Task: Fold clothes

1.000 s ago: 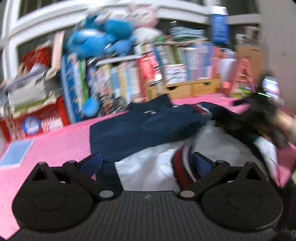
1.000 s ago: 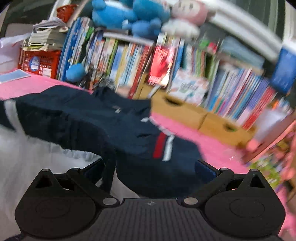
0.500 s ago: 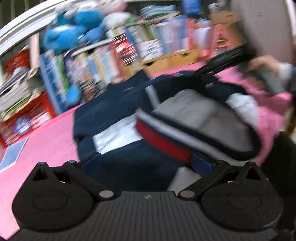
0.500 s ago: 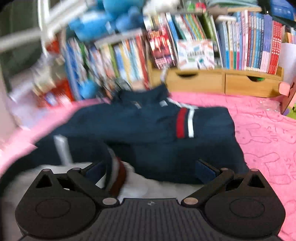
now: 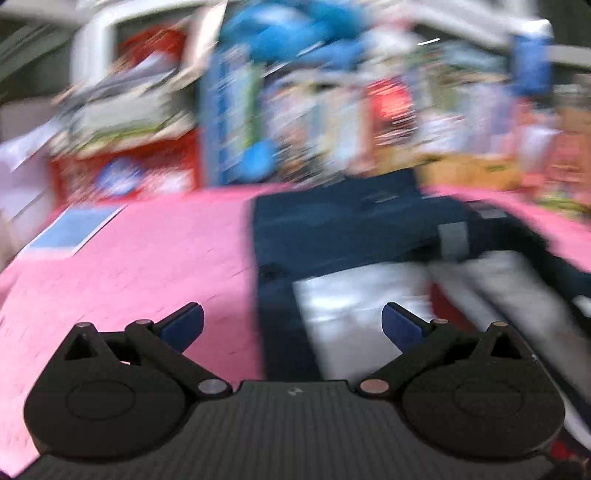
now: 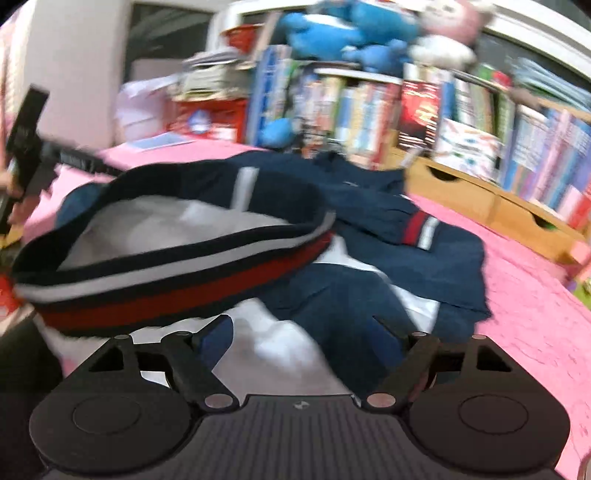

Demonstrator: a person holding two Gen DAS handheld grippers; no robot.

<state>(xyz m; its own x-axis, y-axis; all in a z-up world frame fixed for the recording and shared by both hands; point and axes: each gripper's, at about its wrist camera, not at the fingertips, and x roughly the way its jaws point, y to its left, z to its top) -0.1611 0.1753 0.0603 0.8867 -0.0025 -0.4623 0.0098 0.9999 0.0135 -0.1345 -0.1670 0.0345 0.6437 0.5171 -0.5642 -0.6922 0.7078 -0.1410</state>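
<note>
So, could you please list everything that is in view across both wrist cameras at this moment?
Jacket: one, navy with white lining and a red-and-white striped hem, on the pink cover, partly folded with the hem lifted.
Pink cover: one, pink, under the jacket.
Plush toys: several, blue plus one pink-and-white, on top of the books.
Books: a long row, many colours, behind the jacket.
Wooden drawers: at least two, light wood, under the books at right.
Red box: one, red, left of the books, papers stacked on it.
Blue sheet: one, pale blue, far left on the cover.
Left gripper: black with blue pads, open, over the jacket's left edge.
Right gripper: black with blue pads, open, over the jacket.
</note>
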